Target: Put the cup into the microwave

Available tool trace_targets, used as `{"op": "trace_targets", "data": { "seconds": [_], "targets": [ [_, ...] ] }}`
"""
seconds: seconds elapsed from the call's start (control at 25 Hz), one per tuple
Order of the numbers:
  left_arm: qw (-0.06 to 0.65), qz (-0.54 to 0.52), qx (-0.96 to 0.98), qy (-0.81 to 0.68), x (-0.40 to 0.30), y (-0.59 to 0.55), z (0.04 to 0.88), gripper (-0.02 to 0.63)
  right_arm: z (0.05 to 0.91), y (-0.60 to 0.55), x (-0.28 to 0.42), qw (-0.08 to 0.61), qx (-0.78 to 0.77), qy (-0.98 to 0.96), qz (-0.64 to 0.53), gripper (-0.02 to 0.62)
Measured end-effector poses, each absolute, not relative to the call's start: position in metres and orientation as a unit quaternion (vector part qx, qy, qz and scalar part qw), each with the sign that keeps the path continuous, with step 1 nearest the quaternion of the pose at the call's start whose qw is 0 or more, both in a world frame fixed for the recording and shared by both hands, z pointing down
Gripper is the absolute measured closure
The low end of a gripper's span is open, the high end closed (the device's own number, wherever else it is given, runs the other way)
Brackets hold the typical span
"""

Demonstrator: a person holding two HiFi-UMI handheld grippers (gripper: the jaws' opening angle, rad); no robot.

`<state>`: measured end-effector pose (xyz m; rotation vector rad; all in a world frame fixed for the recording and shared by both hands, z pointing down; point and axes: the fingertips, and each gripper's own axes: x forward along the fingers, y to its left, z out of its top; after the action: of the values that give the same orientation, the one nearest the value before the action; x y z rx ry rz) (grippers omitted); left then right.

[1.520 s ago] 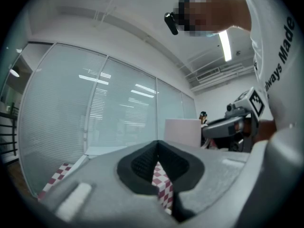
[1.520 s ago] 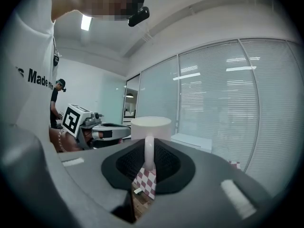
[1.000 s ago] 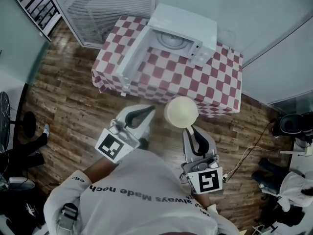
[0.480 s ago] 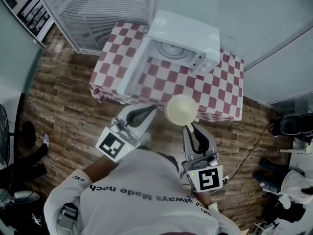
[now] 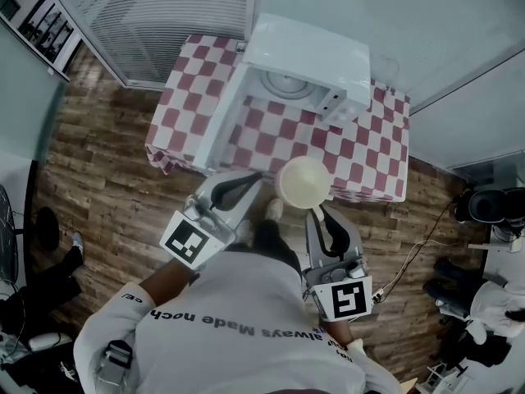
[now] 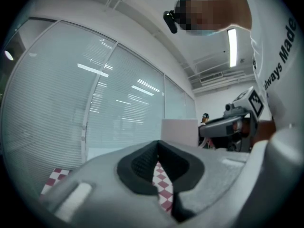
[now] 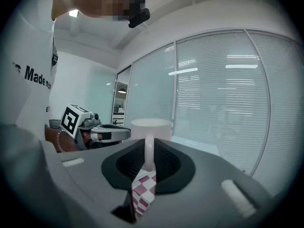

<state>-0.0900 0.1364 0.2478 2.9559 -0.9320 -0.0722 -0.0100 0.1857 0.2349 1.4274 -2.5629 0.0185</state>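
Observation:
A cream cup (image 5: 303, 184) hangs in the air over the near edge of the checked table (image 5: 373, 150), held by its handle (image 7: 149, 151) in my right gripper (image 5: 316, 213), which is shut on it. The cup (image 7: 150, 126) rises upright beyond the jaws in the right gripper view. The white microwave (image 5: 303, 64) stands at the back of the table with its door (image 5: 220, 121) swung open to the left and the turntable (image 5: 287, 83) showing. My left gripper (image 5: 243, 189) is shut with nothing in it, just left of the cup; in its own view the left gripper (image 6: 157, 158) shows closed jaws.
Glass walls with blinds (image 5: 156, 15) stand behind the table. Wooden floor (image 5: 98, 187) surrounds it. A black chair and bags (image 5: 484, 208) lie at the right, with a cable (image 5: 418, 257) on the floor. The person's shoes (image 5: 267, 216) are under the grippers.
The view has closed in on the table: the microwave and table have shifted slightly toward me. Both grippers and the cup keep their pose relative to the body.

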Motion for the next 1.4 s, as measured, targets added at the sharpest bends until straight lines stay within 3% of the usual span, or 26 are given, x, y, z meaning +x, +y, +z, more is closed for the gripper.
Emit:
{"op": "trace_targets", "data": {
  "seconds": [1.4],
  "targets": [
    [0.010, -0.014, 0.938, -0.345, 0.033, -0.059, 0.240, 0.601, 0.233, -0.020, 0.120, 0.079, 0.449, -0.890, 0.001, 0.551]
  ]
}}
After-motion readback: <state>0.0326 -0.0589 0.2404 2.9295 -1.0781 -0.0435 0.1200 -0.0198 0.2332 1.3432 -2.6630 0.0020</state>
